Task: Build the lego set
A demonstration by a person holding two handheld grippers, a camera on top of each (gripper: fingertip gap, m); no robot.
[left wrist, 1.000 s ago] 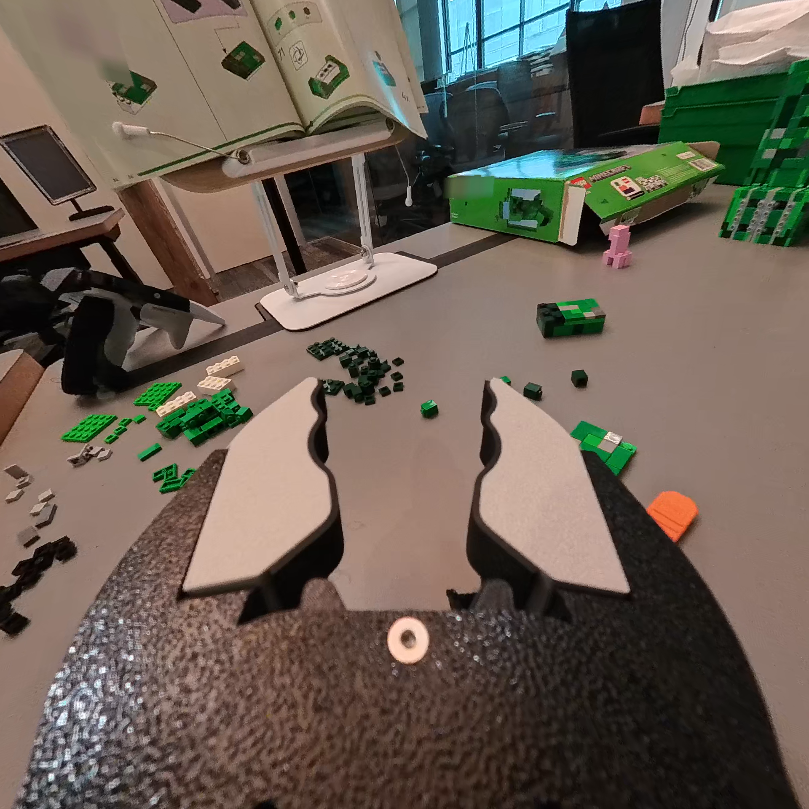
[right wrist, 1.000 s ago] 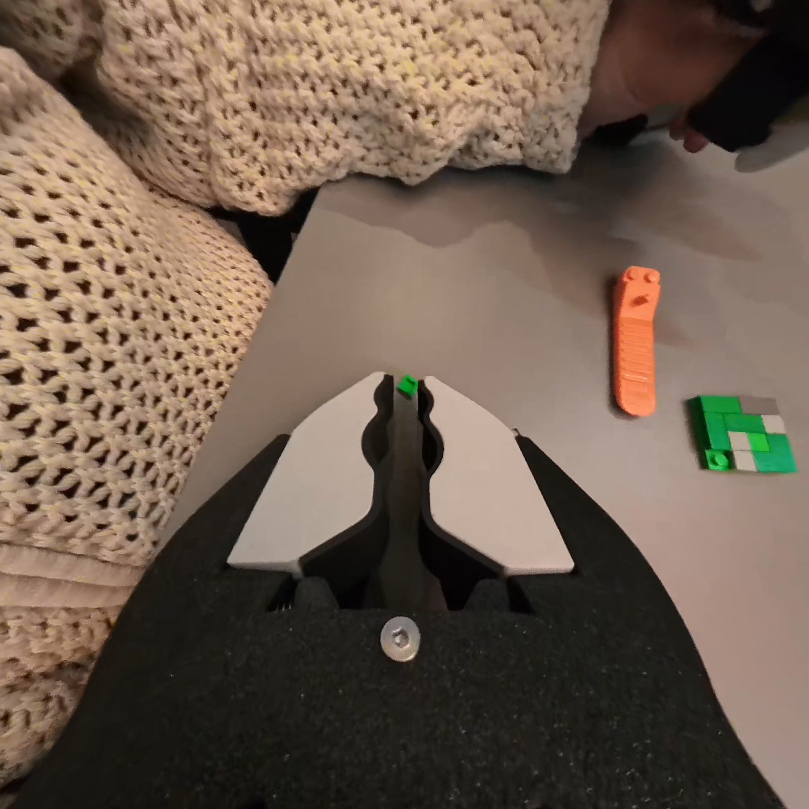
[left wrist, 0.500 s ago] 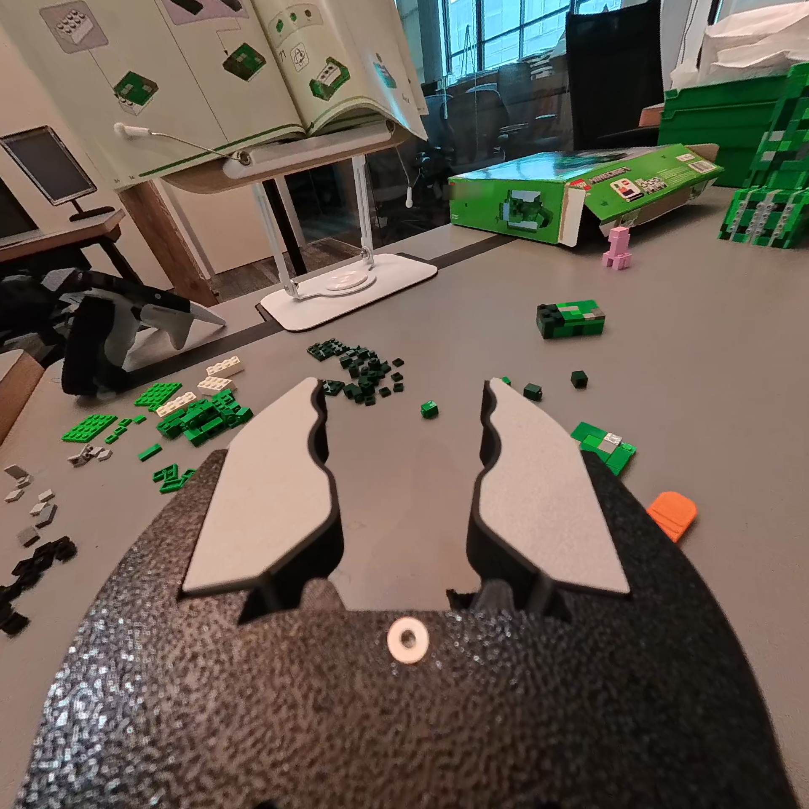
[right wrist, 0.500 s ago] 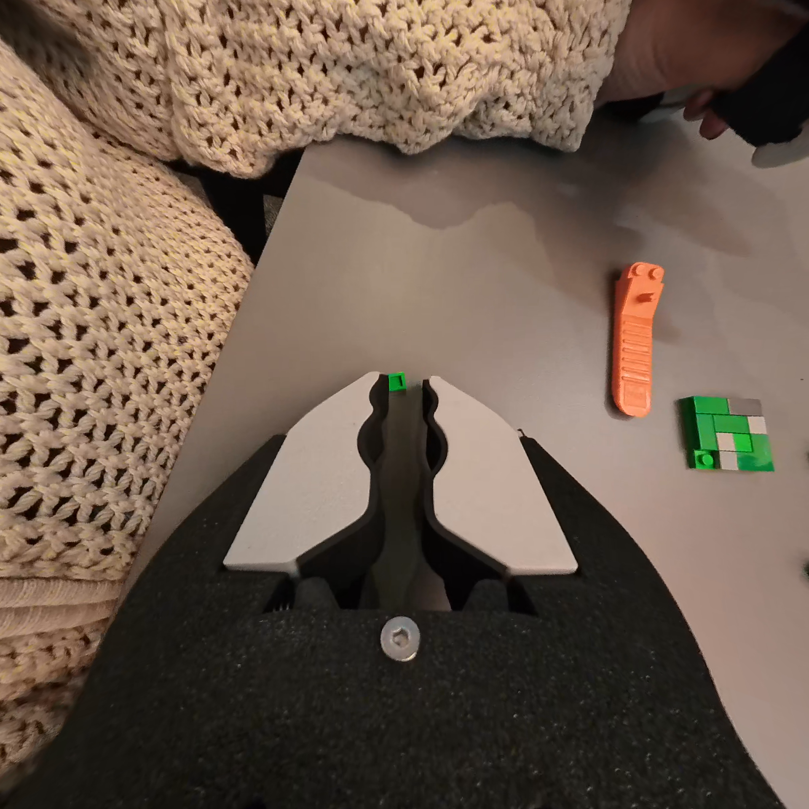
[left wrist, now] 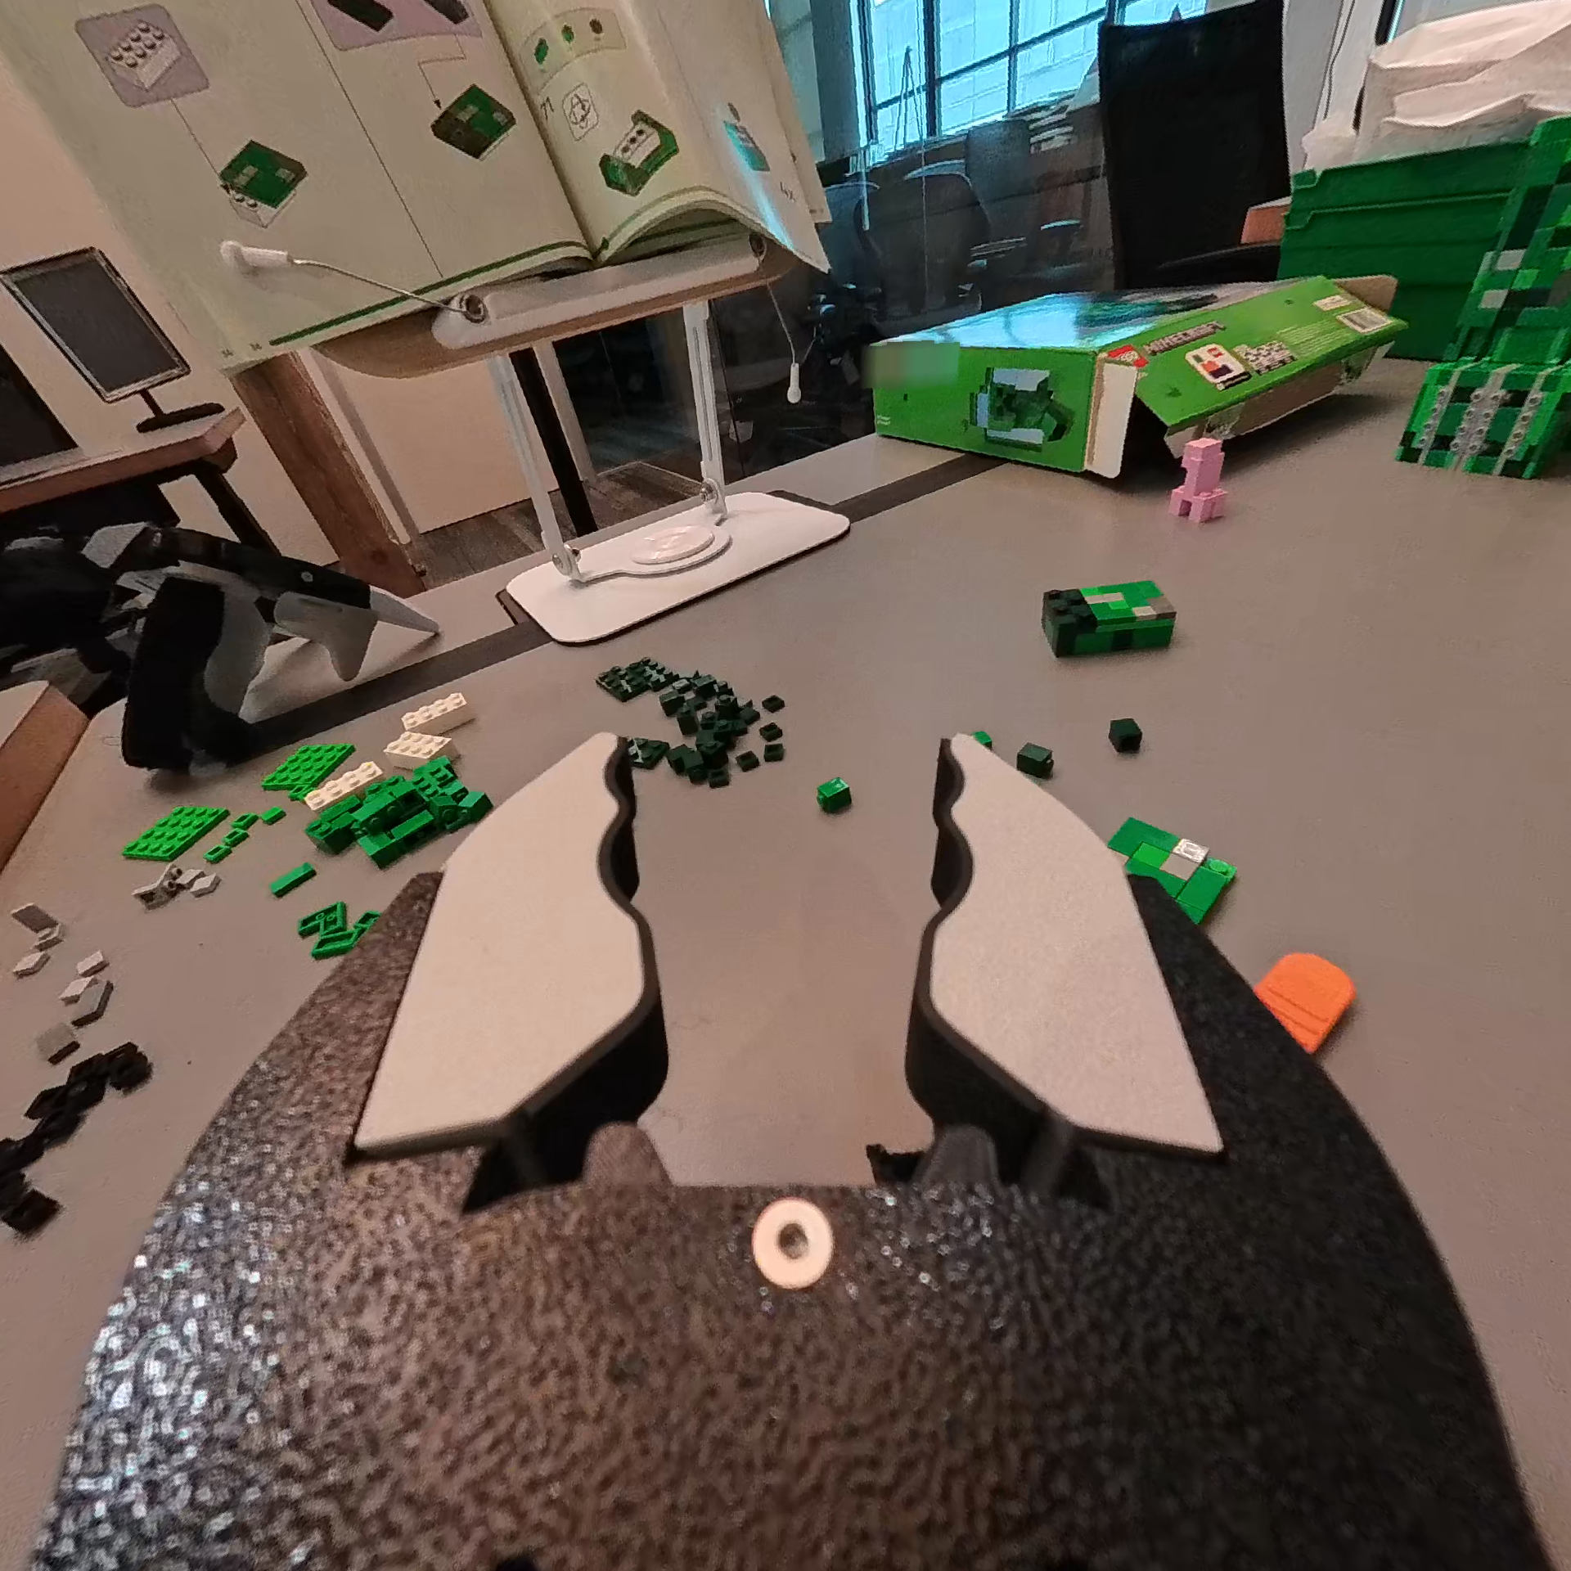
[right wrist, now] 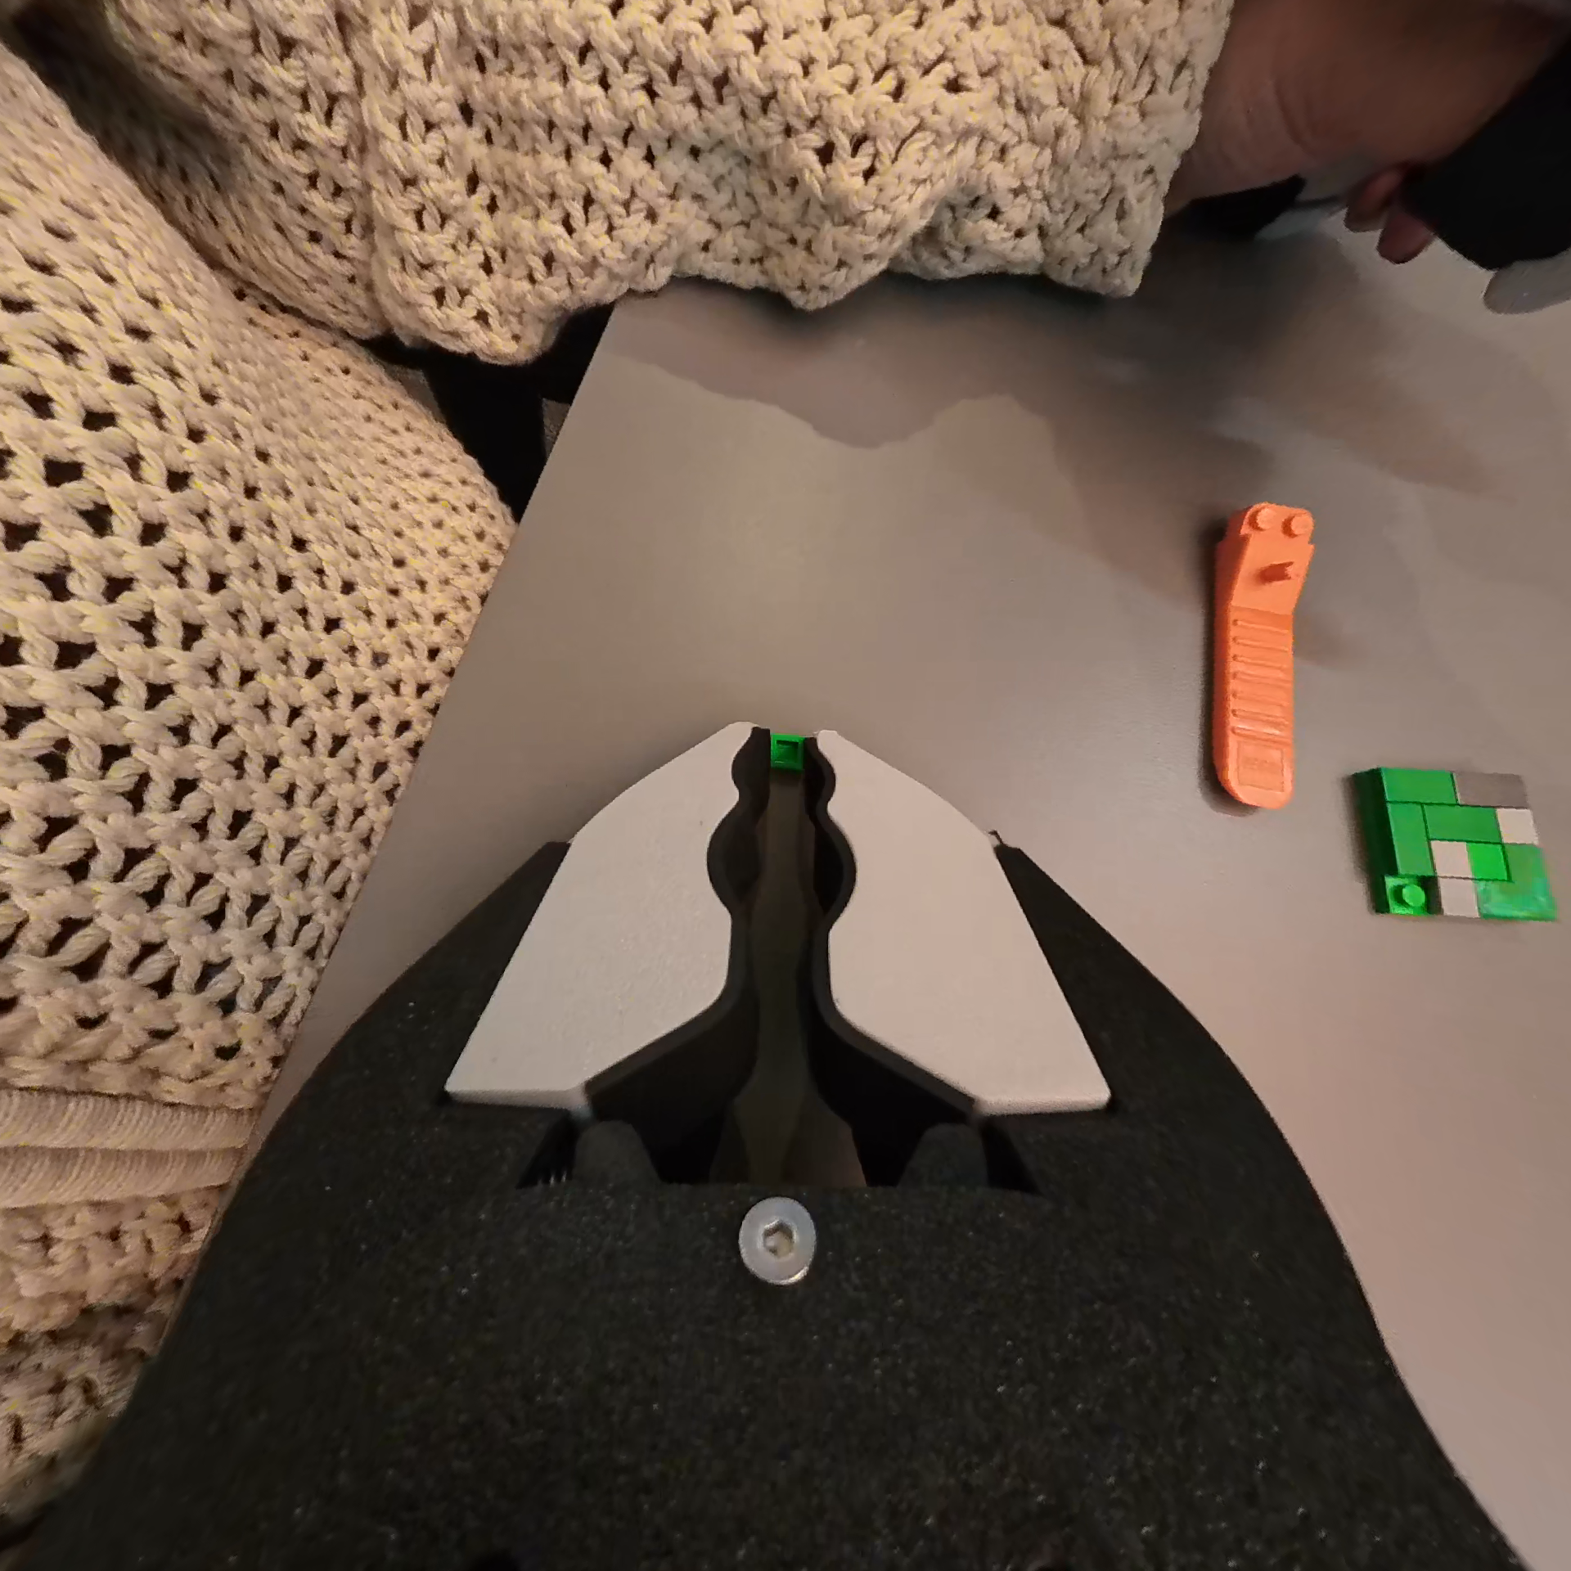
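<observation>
My right gripper (right wrist: 785, 741) is shut on a tiny bright green piece (right wrist: 785, 751), held at the fingertips above the grey table (right wrist: 893, 544) near its front edge. A flat green and grey tiled plate (right wrist: 1454, 843) lies to the right, with one bare stud at its corner. It also shows in the left wrist view (left wrist: 1177, 865), just right of my left gripper (left wrist: 786, 748), which is open and empty above the table. Loose pieces lie ahead of it: a small green piece (left wrist: 833, 794), a dark green pile (left wrist: 706, 718), a bright green pile (left wrist: 395, 814).
An orange brick separator (right wrist: 1256, 655) lies beside the plate. A knitted sleeve (right wrist: 595, 144) and a hand (right wrist: 1326, 93) lie across the table's near edge. Farther back: instruction book on a white stand (left wrist: 672, 552), green box (left wrist: 1122, 365), green-black block (left wrist: 1109, 616), pink figure (left wrist: 1199, 480), built green model (left wrist: 1505, 340). The orange brick separator (right wrist: 1256, 655) is about equally far from each gripper, around 10 centimeters.
The right gripper's view has shifted slightly, with the plate and separator sliding right and down in frame; the green piece has turned square between the tips. The left gripper has not moved.
</observation>
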